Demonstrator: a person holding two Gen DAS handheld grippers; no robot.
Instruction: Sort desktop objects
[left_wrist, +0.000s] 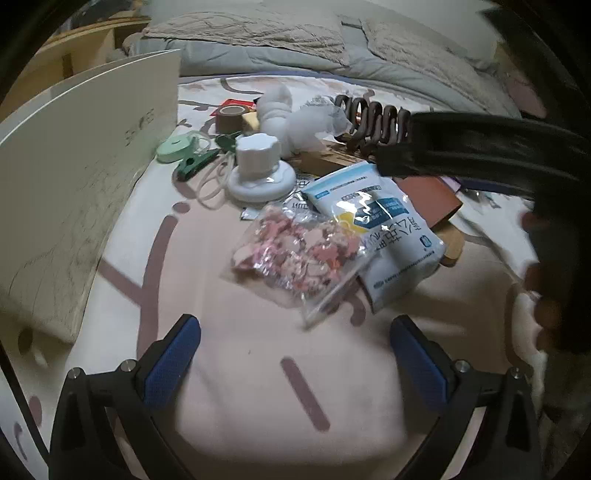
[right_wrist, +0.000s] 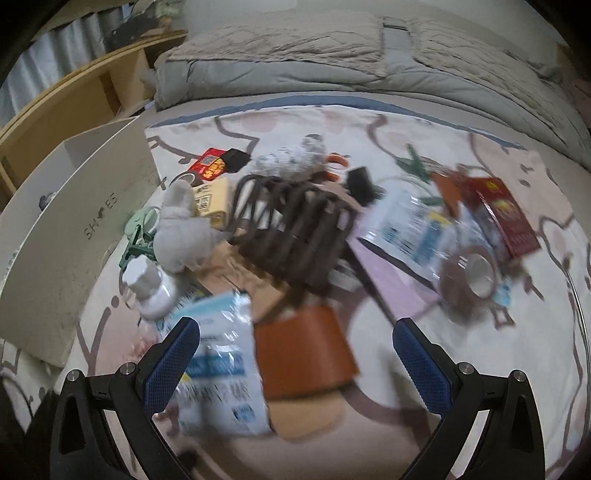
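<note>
Left gripper: jaws spread wide, nothing between the blue pads; hovers over bare pink-and-cream bedsheet

Just ahead of it: clear zip bag of pink bits, lying flat, overlapping the lower edge of a white-and-blue packet. Beyond these, a white round-based object, a green clip, a mint tape measure, a roll of brown tape, white fluffy wadding. Large brown hair claw further back. White shoebox stands along the left edge. A dark sleeve crosses the upper right

Right gripper: also wide open, empty; view blurred by motion. Between its fingers, below: the white-and-blue packet on the left, a brown leather wallet beside it, touching. Ahead, the hair claw rests atop the pile; pale plush toy to its left, shoebox beyond that. Right side: second tape roll, dark red box, another blue-printed packet. Grey quilt bunched at the far edge of the bed
</note>
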